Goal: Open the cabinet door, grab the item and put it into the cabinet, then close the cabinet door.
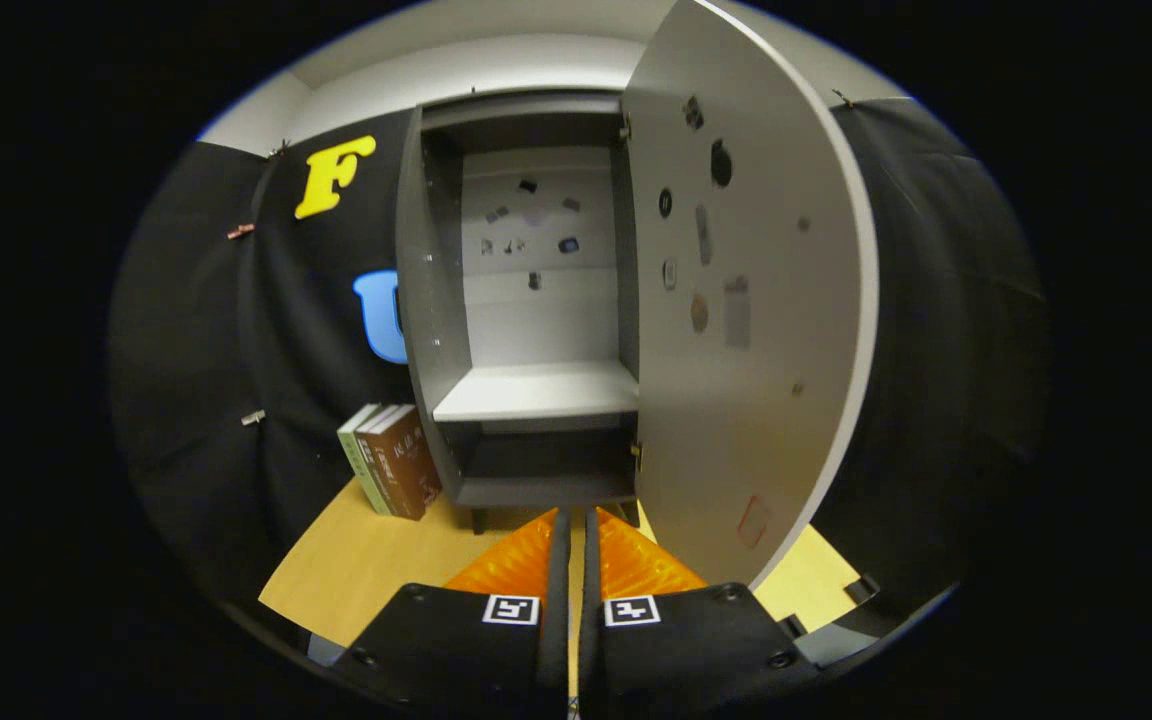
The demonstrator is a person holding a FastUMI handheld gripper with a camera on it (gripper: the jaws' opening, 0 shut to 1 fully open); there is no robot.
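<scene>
The gripper (576, 525) sits low in the middle of the frame, its two fingers drawn together with only a thin slit between them and nothing held. Just beyond them stands the grey cabinet (431, 300), its door (746, 330) swung wide open to the right. One pale shelf (536, 392) crosses the inside. At lower left, books (394, 472) lean beside the cabinet on the wooden table (356, 560).

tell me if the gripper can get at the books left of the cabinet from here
Probably yes. The books stand on the table beside the cabinet, with bare tabletop before them. The open door swings right. The gripper has its jaws nearly together, so they must open.
</scene>
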